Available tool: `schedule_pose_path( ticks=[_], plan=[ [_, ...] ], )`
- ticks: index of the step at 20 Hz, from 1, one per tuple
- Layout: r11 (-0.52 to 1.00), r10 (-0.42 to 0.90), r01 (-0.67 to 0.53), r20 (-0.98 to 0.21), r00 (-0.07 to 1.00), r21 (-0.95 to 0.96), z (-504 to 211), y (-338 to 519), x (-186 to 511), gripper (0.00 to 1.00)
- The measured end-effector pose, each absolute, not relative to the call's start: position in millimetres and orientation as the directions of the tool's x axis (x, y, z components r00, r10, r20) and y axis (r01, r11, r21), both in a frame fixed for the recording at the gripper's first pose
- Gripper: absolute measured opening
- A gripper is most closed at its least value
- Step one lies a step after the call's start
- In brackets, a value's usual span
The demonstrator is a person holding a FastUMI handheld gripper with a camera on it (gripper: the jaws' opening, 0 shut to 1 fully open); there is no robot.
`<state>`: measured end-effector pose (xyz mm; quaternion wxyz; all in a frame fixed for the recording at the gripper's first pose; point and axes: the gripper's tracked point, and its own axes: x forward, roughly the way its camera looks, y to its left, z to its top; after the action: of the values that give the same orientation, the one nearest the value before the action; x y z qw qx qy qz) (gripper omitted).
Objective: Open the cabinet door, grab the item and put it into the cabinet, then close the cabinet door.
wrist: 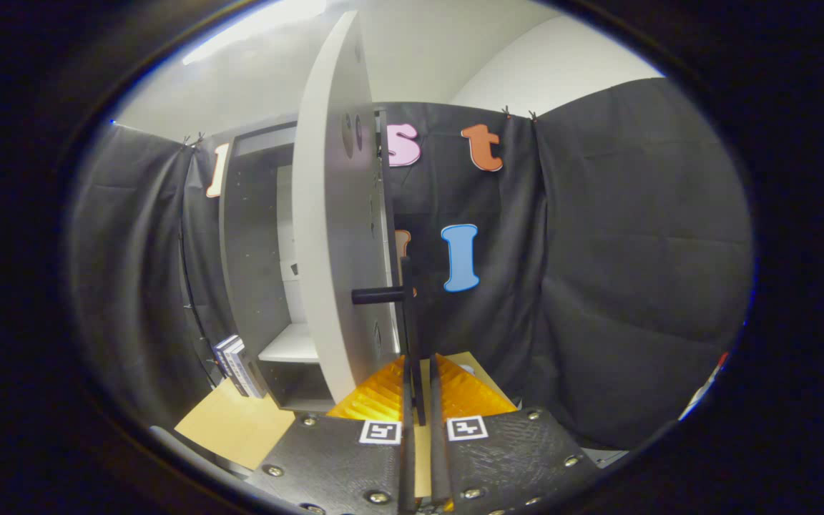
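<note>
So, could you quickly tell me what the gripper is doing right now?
Gripper: shut on the door handle, door standing open.

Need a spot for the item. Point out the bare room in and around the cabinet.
Free: the white shelf inside the cabinet, and the wooden tabletop in front of the books. Crowded: the swung-out door, where the gripper is closed on the handle.

Smooth matt cabinet door point(333, 236) — matt handle point(383, 295), pale wood tabletop point(233, 425).
</note>
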<state>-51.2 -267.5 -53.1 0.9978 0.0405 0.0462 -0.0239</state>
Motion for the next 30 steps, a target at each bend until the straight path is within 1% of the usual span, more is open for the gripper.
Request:
schedule_pose_path(
  ticks=[4, 6, 8, 10, 15, 20, 21, 22, 24, 26, 28, 30],
  plan=[
    [0.990, -0.127, 0.132, -0.084, 0.988, 0.056, -49.9, -292.8, -69.1, 0.09],
    [0.987, -0.139, 0.145, -0.084, 0.987, 0.064, -49.4, -301.0, -82.0, 0.09],
    [0.988, -0.118, 0.126, -0.090, 0.989, 0.089, -49.2, -295.7, -84.3, 0.09],
    [0.986, -0.133, 0.142, -0.100, 0.986, 0.086, -52.8, -299.7, -87.0, 0.09],
    [0.987, -0.134, 0.140, -0.078, 0.988, 0.080, -40.8, -279.7, -105.8, 0.09],
    [0.993, -0.055, 0.062, -0.075, 0.996, 0.100, -42.7, -227.5, -108.8, 0.09],
    [0.995, -0.023, 0.031, -0.075, 0.997, 0.099, -46.2, -210.1, -108.6, 0.16],
    [0.995, -0.006, 0.014, -0.080, 0.997, 0.094, -53.2, -195.3, -105.7, 0.20],
    [0.996, 0.038, -0.030, -0.092, 0.995, 0.084, -69.2, -165.9, -101.3, 0.35],
    [0.991, 0.083, -0.069, -0.120, 0.989, 0.113, -90.6, -136.4, -93.8, 0.52],
    [0.987, 0.113, -0.088, -0.191, 0.975, 0.134, -131.8, -109.3, -84.8, 0.62],
    [0.981, 0.147, -0.108, -0.262, 0.954, 0.158, -168.6, -82.0, -78.1, 0.67]
  ],
)
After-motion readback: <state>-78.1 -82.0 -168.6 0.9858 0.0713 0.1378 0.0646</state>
